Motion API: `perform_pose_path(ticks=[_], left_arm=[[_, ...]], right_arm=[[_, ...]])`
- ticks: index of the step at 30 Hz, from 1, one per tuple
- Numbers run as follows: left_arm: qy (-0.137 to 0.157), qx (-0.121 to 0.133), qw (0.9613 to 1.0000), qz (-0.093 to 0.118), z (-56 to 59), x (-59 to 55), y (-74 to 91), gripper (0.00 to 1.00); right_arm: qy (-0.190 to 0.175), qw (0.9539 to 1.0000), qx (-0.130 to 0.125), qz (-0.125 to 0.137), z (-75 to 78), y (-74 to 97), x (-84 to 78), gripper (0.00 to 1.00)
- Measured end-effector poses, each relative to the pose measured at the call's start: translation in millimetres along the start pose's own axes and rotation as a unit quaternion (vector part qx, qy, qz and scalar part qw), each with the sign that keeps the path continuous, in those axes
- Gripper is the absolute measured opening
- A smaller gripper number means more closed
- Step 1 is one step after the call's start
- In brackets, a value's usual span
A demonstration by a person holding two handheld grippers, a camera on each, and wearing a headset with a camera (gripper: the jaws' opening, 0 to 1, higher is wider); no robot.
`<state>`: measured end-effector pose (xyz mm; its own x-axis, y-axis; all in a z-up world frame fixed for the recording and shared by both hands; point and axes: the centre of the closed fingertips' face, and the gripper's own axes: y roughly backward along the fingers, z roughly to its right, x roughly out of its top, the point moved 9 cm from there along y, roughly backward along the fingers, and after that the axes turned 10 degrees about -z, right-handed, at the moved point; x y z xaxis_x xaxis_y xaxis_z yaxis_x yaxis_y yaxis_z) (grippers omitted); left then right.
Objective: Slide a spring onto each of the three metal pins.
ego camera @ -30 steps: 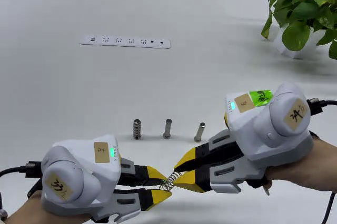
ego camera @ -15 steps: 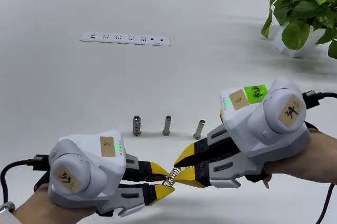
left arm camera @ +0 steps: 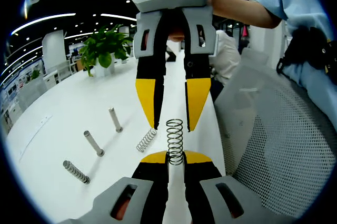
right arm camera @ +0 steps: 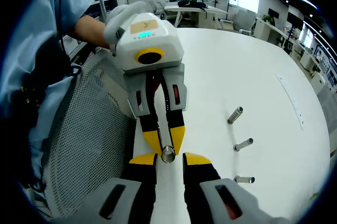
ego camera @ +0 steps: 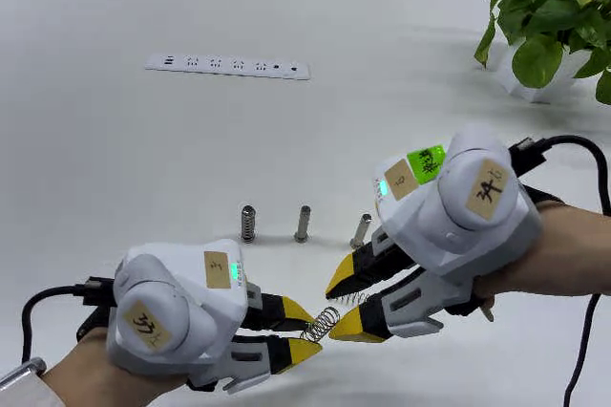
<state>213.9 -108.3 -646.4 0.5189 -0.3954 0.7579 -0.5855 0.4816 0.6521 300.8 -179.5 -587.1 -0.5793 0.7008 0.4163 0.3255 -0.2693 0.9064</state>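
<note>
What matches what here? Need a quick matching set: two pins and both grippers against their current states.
Things
1. end pin, leftmost of the row in the head view
2. middle pin
3. left gripper
4. right gripper

States
A. jaws apart, gripping nothing
B. bare, nothing on it
C. shut on the second spring
D. carries the fitted spring

Pairs: 1-D, 2-B, 3-C, 4-A
</note>
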Motion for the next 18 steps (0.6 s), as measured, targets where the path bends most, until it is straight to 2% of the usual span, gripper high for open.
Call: perform_pose_path(ticks=[11, 18], left_arm=[[0.006, -0.002, 0.9999, 0.008, 2.6, 6.7, -2.2, 0.09], [0.005, -0.004, 0.9999, 0.009, 2.2, 9.7, -3.0, 0.09]], right_arm=[[0.011, 0.9996, 0.018, -0.021, 1.4, -7.8, -2.9, 0.14], [0.017, 0.9992, 0.019, -0.03, 1.8, -8.8, -5.5, 0.13]])
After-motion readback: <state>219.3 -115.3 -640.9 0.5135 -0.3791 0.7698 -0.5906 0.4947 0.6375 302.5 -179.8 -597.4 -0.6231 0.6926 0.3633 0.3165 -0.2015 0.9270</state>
